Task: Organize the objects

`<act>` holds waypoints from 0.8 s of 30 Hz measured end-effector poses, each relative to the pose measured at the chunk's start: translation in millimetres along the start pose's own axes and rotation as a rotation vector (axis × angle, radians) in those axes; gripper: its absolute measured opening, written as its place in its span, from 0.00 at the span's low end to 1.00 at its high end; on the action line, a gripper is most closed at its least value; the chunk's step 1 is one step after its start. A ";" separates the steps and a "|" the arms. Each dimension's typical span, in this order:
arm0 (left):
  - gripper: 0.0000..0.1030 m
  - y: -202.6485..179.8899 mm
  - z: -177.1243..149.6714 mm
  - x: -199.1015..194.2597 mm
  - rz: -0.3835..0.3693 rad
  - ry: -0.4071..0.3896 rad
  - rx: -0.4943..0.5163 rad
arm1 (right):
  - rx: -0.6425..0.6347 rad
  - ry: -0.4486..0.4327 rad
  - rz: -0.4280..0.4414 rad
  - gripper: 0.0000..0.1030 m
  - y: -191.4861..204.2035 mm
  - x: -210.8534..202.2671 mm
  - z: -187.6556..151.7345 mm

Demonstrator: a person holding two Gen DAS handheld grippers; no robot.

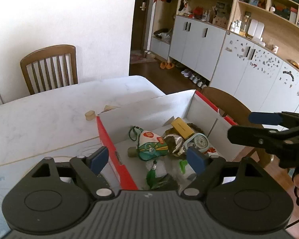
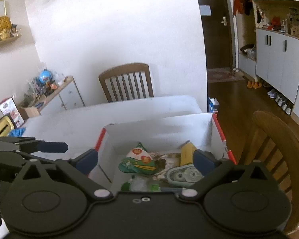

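Note:
A white cardboard box with red edges (image 1: 149,107) (image 2: 159,127) stands on the white table. Inside lie a green and white pouch (image 1: 151,146) (image 2: 138,162), a yellow block (image 1: 182,128) (image 2: 186,152), a pale blue tape dispenser (image 1: 198,142) (image 2: 184,176) and crumpled wrappers. My left gripper (image 1: 148,160) is open and empty above the box's left wall. My right gripper (image 2: 146,162) is open and empty above the box; it also shows in the left wrist view (image 1: 269,127). A small tan round piece (image 1: 90,115) lies on the table by the box's corner.
A wooden chair (image 1: 49,67) (image 2: 127,81) stands at the table's far side, another (image 2: 277,159) at the box's right. A low cabinet with toys (image 2: 55,93) stands at the left. Grey cupboards and shelves (image 1: 249,59) line the right wall.

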State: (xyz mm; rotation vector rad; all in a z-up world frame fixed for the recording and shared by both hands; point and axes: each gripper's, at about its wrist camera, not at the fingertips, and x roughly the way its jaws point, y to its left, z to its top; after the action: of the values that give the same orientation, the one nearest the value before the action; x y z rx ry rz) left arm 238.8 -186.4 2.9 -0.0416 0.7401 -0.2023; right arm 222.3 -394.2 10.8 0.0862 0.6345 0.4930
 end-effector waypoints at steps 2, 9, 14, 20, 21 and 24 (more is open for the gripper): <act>0.98 4.8 -1.6 -5.0 -0.002 -0.007 0.001 | -0.001 -0.014 -0.004 0.99 8.0 -3.6 -2.5; 0.99 19.0 -8.9 -19.3 -0.031 -0.045 0.002 | 0.011 -0.049 -0.019 0.99 33.7 -15.9 -15.6; 0.99 26.1 -16.8 -33.1 -0.052 -0.080 0.011 | 0.016 -0.067 -0.037 0.99 49.1 -24.1 -26.8; 0.99 33.1 -24.1 -47.3 -0.090 -0.099 0.019 | 0.050 -0.083 -0.071 0.99 60.7 -31.1 -37.4; 0.99 33.2 -25.5 -49.0 -0.095 -0.101 0.026 | 0.056 -0.081 -0.077 0.99 62.3 -31.5 -39.2; 0.99 32.3 -30.5 -54.2 -0.094 -0.114 0.051 | 0.070 -0.077 -0.092 0.99 66.7 -33.6 -45.1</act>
State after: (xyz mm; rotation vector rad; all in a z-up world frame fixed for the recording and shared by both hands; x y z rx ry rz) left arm 184.7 -143.1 12.9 -0.0397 0.6194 -0.3061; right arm 144.7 -354.3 7.8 0.1412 0.5772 0.3769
